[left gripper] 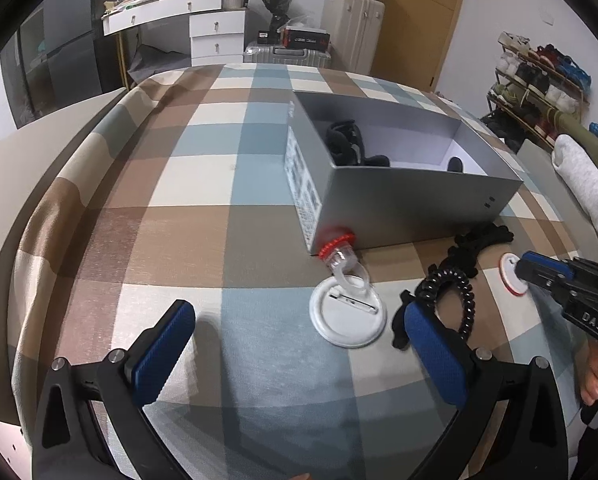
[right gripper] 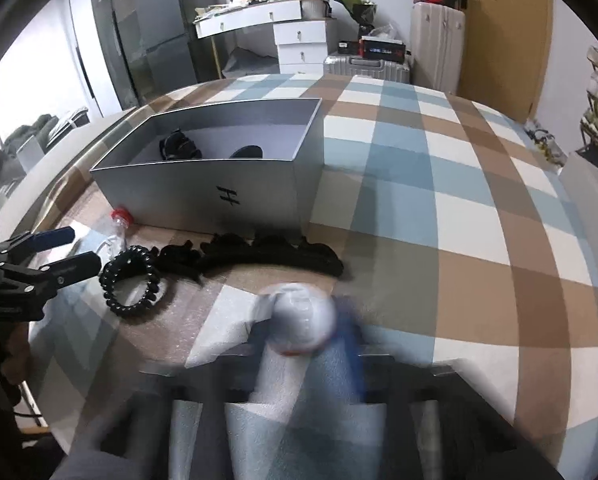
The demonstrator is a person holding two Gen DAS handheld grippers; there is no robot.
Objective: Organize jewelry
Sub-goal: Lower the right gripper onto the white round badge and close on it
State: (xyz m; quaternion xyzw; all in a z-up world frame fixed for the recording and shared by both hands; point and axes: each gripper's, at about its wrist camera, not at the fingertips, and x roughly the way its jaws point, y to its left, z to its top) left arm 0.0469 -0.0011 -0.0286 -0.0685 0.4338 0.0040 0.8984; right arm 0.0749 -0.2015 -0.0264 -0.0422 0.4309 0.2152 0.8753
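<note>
- Blue pads line the left gripper [left gripper: 299,344], whose jaws stand wide apart over the checked cloth of the table [left gripper: 203,184], with nothing between them
- Just ahead of it, near its right-hand finger, lies a large white badge [left gripper: 347,312] face down with the pin showing; a black spiral hair tie [left gripper: 451,300] lies beside that finger, partly behind it
- Beyond the badge a clear toy ring with a red top [left gripper: 339,250] rests against the near corner of the grey box
- Off to the right of the left gripper, the right gripper [left gripper: 525,270] is closed on a small round white badge with a red rim [left gripper: 511,274]; in the right wrist view this badge [right gripper: 303,322] sits blurred between the fingers, low over the table
- Ahead of the right gripper a black lacy band [right gripper: 267,254] stretches along the foot of the box, the spiral tie [right gripper: 133,286] at its left end
- Farther on stands the open grey box [right gripper: 219,192], with dark items [right gripper: 179,146] lying on its pale floor
- A person's fingers [left gripper: 597,378] grasp the right gripper's handle
</note>
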